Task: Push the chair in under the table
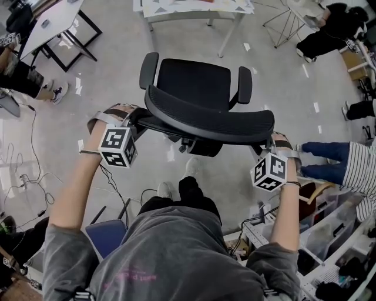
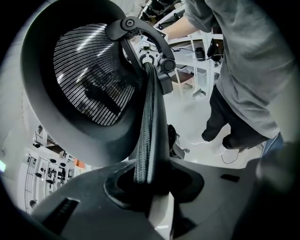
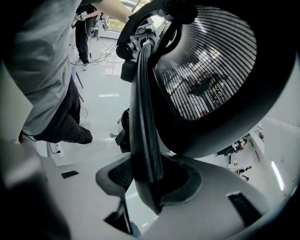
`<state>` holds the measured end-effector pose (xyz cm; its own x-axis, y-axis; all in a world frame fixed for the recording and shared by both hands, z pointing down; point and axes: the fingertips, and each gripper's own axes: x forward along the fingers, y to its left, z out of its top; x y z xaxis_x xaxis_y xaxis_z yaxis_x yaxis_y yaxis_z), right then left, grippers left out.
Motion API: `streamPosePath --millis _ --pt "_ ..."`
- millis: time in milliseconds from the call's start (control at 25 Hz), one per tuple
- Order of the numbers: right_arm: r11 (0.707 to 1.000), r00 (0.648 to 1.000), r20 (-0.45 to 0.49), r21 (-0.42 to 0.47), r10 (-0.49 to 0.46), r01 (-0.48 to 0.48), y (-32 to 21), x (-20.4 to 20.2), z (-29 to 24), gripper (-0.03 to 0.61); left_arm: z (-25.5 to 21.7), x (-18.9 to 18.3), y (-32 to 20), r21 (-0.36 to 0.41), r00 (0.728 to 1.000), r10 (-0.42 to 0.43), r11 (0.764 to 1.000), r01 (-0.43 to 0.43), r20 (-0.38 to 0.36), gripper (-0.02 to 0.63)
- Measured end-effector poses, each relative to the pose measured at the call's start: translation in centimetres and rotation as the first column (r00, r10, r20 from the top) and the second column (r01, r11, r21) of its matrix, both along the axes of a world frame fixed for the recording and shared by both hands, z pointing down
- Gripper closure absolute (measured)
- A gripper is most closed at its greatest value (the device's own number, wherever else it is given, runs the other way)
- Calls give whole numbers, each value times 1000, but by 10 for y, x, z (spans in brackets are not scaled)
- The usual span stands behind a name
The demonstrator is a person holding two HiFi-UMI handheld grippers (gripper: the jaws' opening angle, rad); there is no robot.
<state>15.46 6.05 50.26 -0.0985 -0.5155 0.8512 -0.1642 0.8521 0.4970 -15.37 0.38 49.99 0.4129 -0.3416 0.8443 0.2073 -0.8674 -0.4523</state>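
The black chair (image 1: 197,88) stands on the floor, near the table (image 1: 235,9) but not under it. The left gripper (image 1: 136,120) and right gripper (image 1: 270,144) each pinch the chair's back tight — one at each end.

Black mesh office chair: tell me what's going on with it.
A person stands behind the black mesh office chair, with the left tongs and right tongs each clamped on one side edge of its backrest. The chair faces a white table but stands apart from it, not yet pushed under.
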Motion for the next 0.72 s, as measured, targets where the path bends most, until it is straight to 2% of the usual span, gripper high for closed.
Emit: streamPosePath --millis 520,720 --pt "998 998 7 13 -63 63 -110 31 -2 422 -1 31 -99 25 997 -71 997 71 12 511" --pt "995 995 10 34 -100 99 -131 36 -6 423 -4 36 -111 34 995 -101 994 100 26 515"
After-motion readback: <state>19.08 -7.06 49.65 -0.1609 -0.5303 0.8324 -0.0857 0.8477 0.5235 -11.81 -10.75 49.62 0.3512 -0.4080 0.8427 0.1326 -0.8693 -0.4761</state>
